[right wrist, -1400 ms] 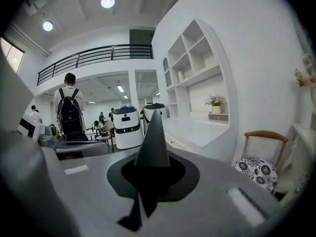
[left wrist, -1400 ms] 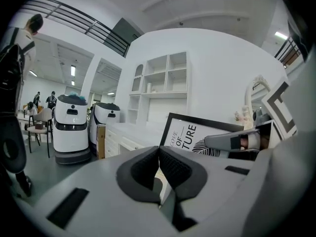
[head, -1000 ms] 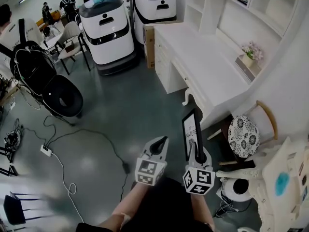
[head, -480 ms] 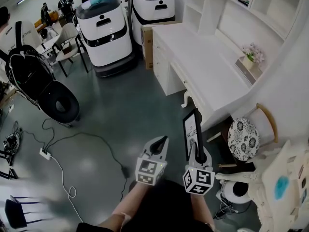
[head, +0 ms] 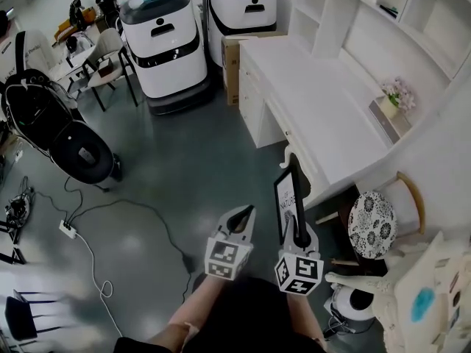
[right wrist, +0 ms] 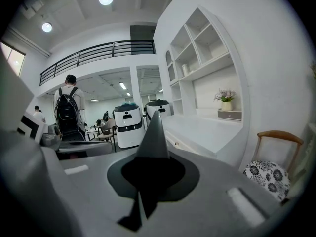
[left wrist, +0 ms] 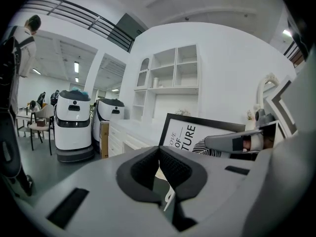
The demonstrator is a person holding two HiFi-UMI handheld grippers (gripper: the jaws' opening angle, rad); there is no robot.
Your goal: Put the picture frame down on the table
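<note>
While the right gripper (head: 299, 235) holds the picture frame (head: 286, 201) upright above the grey floor (head: 184, 160), its fingers (right wrist: 170, 174) are clamped on the frame's lower edge. The right gripper view shows that edge as a thin dark wedge. The frame is in the air just beside the front edge of the white worktop (head: 316, 101), not resting on it. The left gripper (head: 243, 218) hangs close beside it, and its fingers (left wrist: 140, 172) are closed together on nothing.
</note>
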